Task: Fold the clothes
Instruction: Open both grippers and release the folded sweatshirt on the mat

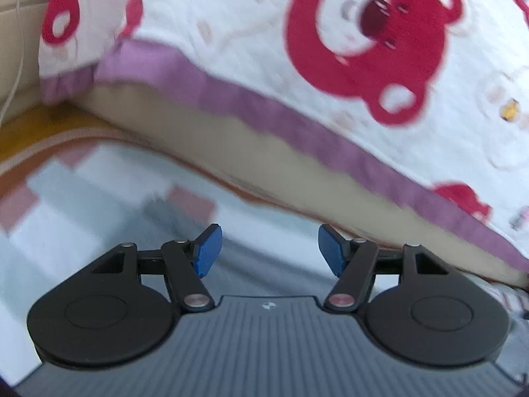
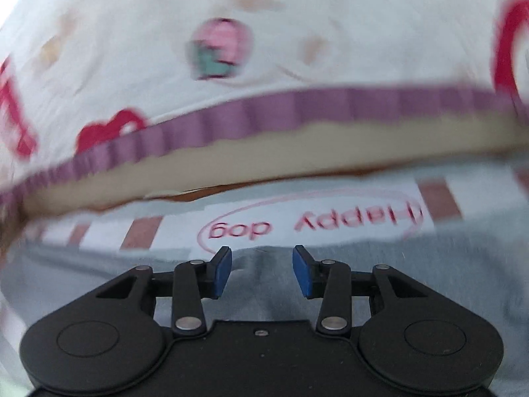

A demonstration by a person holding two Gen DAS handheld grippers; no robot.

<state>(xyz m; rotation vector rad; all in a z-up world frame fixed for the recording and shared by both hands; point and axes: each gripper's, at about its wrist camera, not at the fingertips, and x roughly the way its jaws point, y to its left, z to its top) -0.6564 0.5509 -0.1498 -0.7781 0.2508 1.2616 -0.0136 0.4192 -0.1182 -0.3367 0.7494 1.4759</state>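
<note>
Both views are looking over a grey garment (image 2: 99,284) that is lying flat on a surface, and it is the landmark here. The left gripper (image 1: 269,251) is hanging just above the grey cloth with its jaws standing apart, released, and nothing is sitting between its blue pads (image 1: 208,251). The right gripper (image 2: 262,271) is also hovering above the garment, its jaws parted and holding nothing; its blue pads (image 2: 223,271) are standing on both sides of a small crease in the grey cloth, and whether they are touching the cloth I cannot tell. On the garment, just beyond the right gripper, a white panel with the red words "Happy dog" (image 2: 307,225) inside a red oval is showing upside down, with pink and white blocks (image 2: 142,231) beside it. In the left view the same kind of pink and white blocks (image 1: 188,198) is lying on the garment beyond the left gripper. Behind the far edge of the garment a beige band (image 2: 264,145) is running across, and above it a white quilt (image 1: 231,16) with a purple border (image 1: 264,106) and red bear heads (image 1: 373,33) is filling the top of both views. Both pictures are blurred.
</note>
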